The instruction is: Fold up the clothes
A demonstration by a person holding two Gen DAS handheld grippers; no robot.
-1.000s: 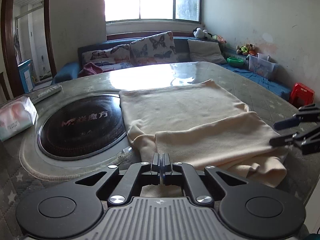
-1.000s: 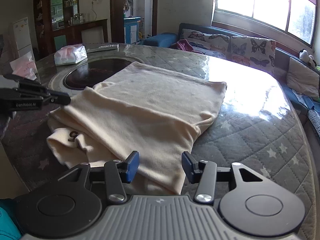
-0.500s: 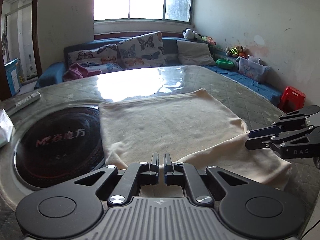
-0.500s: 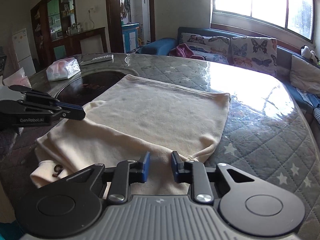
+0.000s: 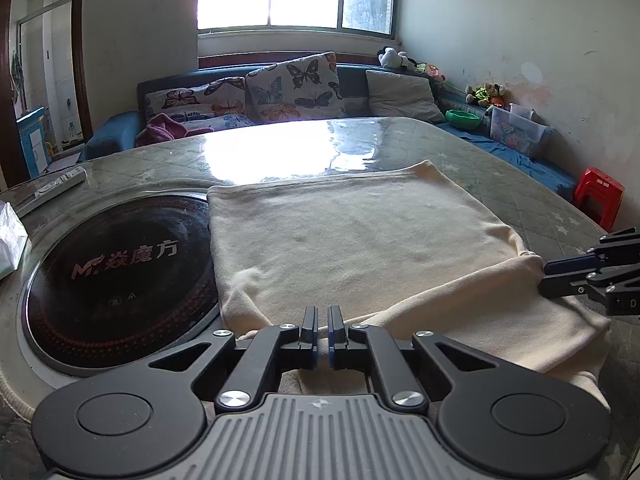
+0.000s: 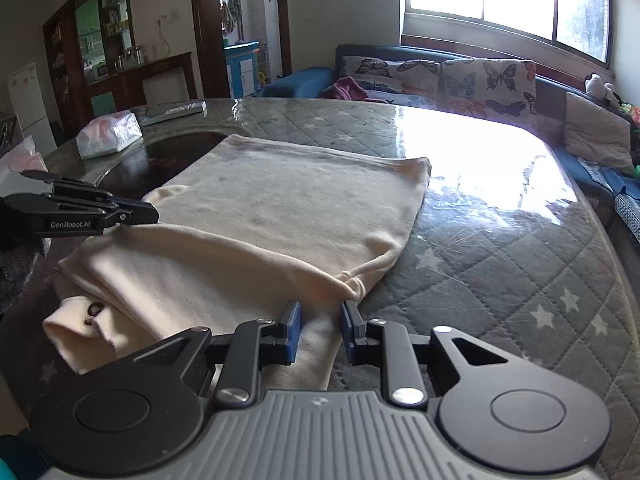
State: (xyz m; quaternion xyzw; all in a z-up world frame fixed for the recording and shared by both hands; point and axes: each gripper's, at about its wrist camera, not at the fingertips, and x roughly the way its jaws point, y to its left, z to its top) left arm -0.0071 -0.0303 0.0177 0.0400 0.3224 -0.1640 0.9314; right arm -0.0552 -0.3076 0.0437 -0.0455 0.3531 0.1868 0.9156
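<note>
Since a second ago the right gripper (image 6: 318,330) has narrowed from well apart to a small gap with cream fabric bunched between the pads, apparently pinched, and the left gripper (image 5: 323,330) has shifted along the near edge. Left fingers stand almost together on a thin layer of the near hem. The cream garment (image 5: 360,248) lies partly folded on the quilted table (image 6: 500,280) — near portion doubled over (a button shows at its near-left corner in the right view). Its left edge overlaps the black round cooktop (image 5: 116,264). Farther left: a tissue pack (image 6: 108,134) and a remote (image 5: 56,186). Beyond the table — a sofa with butterfly cushions (image 5: 292,84).
</note>
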